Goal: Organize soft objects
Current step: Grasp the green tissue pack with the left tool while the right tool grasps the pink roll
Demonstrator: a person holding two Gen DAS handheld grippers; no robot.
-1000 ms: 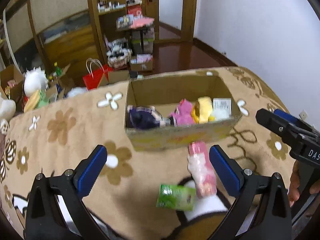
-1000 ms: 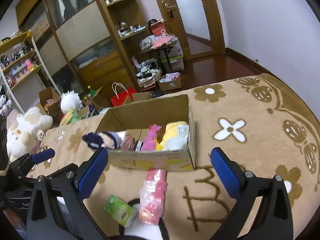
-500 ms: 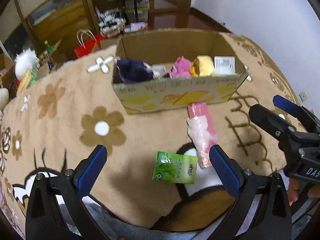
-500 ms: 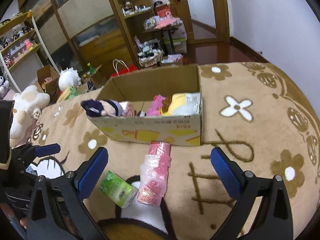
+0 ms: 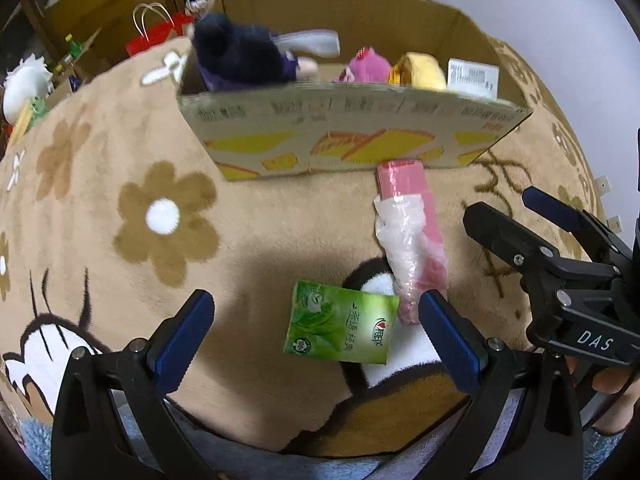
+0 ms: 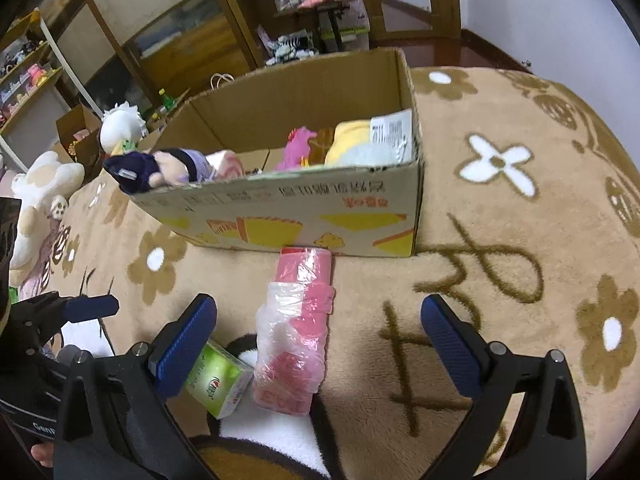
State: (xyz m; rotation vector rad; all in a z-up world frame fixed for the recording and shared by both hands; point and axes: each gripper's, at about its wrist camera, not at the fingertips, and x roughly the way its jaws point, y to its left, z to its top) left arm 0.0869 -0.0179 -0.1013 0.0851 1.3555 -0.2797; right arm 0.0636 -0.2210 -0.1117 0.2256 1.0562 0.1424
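Observation:
A green tissue pack (image 5: 342, 327) lies on the tan flowered blanket (image 5: 120, 184), between the open fingers of my left gripper (image 5: 316, 334). A pink pack in loose clear plastic (image 5: 412, 240) lies beside it, one end against the cardboard box (image 5: 352, 140). The box holds a dark purple plush doll (image 5: 240, 60), a pink plush (image 5: 368, 67) and a yellow plush (image 5: 420, 72). My right gripper (image 6: 320, 340) is open and empty above the pink pack (image 6: 298, 328); the green pack (image 6: 216, 378) sits by its left finger. It also shows in the left wrist view (image 5: 532, 220).
The blanket's front edge drops off just below the packs (image 5: 320, 452). Beyond the blanket are plush toys (image 6: 40, 184), a red bag (image 5: 156, 36), open boxes and wooden shelves (image 6: 256, 8). A white wall (image 6: 560, 8) stands at the right.
Both grippers have moved down and forward toward the two packs; the box and packs look larger. The green pack now sits between my left fingers. Both grippers stay open.

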